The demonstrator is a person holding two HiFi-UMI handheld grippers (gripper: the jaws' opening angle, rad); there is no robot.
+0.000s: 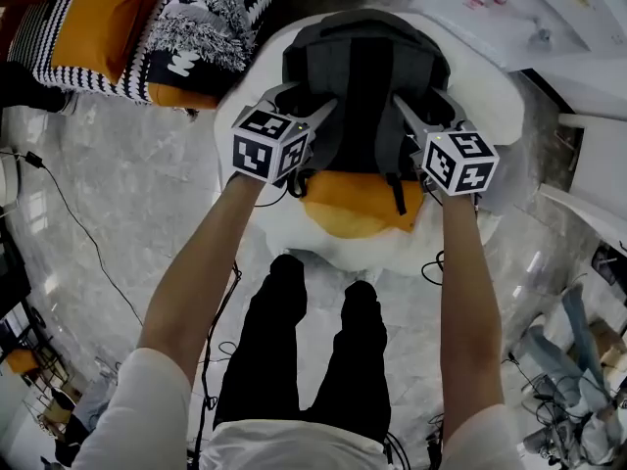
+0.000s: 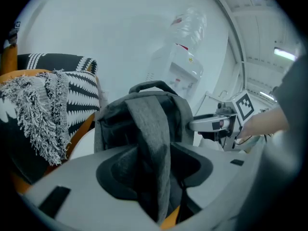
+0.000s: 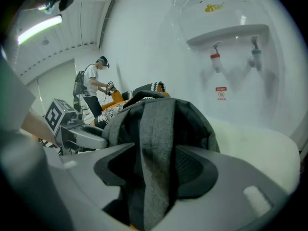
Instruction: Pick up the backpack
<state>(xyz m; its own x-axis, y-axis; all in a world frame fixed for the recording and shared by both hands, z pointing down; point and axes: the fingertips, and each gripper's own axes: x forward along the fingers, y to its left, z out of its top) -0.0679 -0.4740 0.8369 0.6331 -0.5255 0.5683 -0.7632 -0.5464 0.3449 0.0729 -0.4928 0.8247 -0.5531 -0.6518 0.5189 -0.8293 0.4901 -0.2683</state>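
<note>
Step in hand: the grasp, set up but not yet made. The dark grey backpack point(image 1: 362, 67) stands upright on a white cushion with an orange centre point(image 1: 358, 209), at 12 o'clock from the person. The left tongs point(image 1: 312, 106) are at the pack's 9 o'clock side and the right tongs point(image 1: 419, 106) at its 3 o'clock side, both angled down and inward.

Left tongs: jaws wide, with the left-hand strap point(image 2: 153, 143) standing between them and a gap on each side; pads not pressing. Right tongs: likewise wide, right-hand strap point(image 3: 156, 143) in the gap, not clamped. Nothing is held; the pack rests on the cushion.

Next move, as I judge it: close both tongs on their straps together, then lift evenly. The straps are soft fabric and may bunch or slip in the pads; an uneven lift could tip the pack.

Views compared:
- head view: the only one giving the whole layout, with both tongs, the cushion, the marble floor point(image 1: 127, 204) and patterned throw pillows point(image 1: 147, 37) at 10 o'clock; the jaw gaps do not read here
- left gripper view: strap in the gap, carry handle point(image 2: 154, 86) at the pack's top, water dispenser point(image 2: 180, 71) behind at 1 o'clock
- right gripper view: its own strap, the dispenser's taps point(image 3: 233, 57), and a second person point(image 3: 94, 88) far off at 10 o'clock, unseen in the head view
</note>
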